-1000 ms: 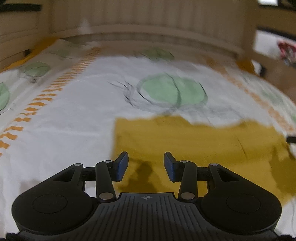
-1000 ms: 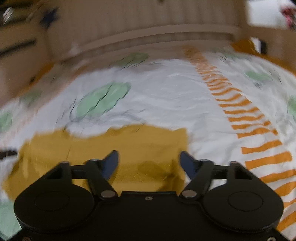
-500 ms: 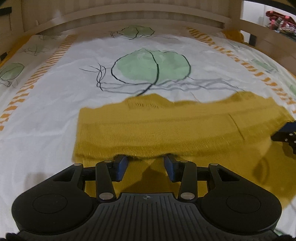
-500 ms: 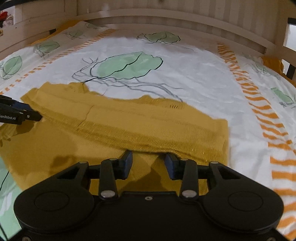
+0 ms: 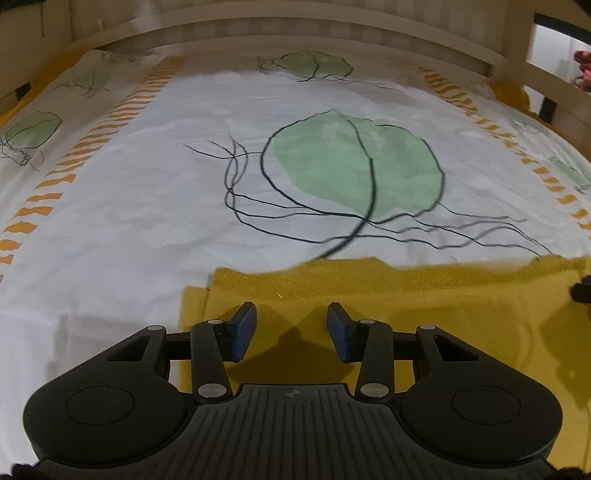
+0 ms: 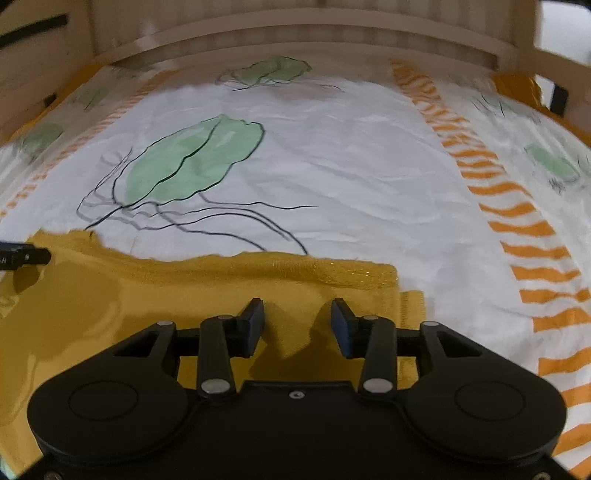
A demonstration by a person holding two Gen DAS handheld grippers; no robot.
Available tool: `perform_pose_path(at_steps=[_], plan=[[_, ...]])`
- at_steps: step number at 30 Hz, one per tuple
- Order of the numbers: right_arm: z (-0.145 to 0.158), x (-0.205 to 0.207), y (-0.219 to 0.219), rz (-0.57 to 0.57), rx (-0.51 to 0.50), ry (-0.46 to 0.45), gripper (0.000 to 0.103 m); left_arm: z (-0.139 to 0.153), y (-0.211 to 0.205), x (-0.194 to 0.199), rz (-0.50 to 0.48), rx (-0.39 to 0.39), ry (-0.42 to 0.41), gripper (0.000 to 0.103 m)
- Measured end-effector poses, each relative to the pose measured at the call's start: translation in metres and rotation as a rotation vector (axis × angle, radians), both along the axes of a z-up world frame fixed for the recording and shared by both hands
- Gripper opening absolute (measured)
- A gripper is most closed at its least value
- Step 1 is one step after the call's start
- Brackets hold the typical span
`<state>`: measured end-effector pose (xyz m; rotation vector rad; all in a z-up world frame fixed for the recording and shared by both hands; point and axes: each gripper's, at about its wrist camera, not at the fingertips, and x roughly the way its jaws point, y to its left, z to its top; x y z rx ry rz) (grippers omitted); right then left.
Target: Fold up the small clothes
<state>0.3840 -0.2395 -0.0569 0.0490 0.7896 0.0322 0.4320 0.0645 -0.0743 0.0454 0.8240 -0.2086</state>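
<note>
From the left wrist, the left gripper (image 5: 291,325) hangs with jaws apart and empty above a mustard garment (image 5: 424,314) lying flat on a white bedsheet (image 5: 147,206) with green leaves and orange dashes, a wooden headboard (image 5: 295,33) behind. From the right wrist, the right gripper (image 6: 297,325), its jaws just widened and holding nothing, hangs over the garment's right edge.

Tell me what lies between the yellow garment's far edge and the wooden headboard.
Only printed bedsheet: a large green leaf print with black lines, nothing set on it. Both wrist views show this stretch between the yellow knit garment and the wooden headboard.
</note>
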Motion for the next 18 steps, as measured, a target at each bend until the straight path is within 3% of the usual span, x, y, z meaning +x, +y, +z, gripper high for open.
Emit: perform_pose_path(at_steps=[8,18], plan=[[0.001,-0.006,-0.015,-0.039,0.062,-0.004,0.057,0.004,0.018,-0.008,0.061,-0.029,0.009,0.041],[0.004,-0.057,-0.021,-0.035,0.048,0.002,0.060,0.006,0.034,-0.076,0.053,-0.032,0.001,0.041]])
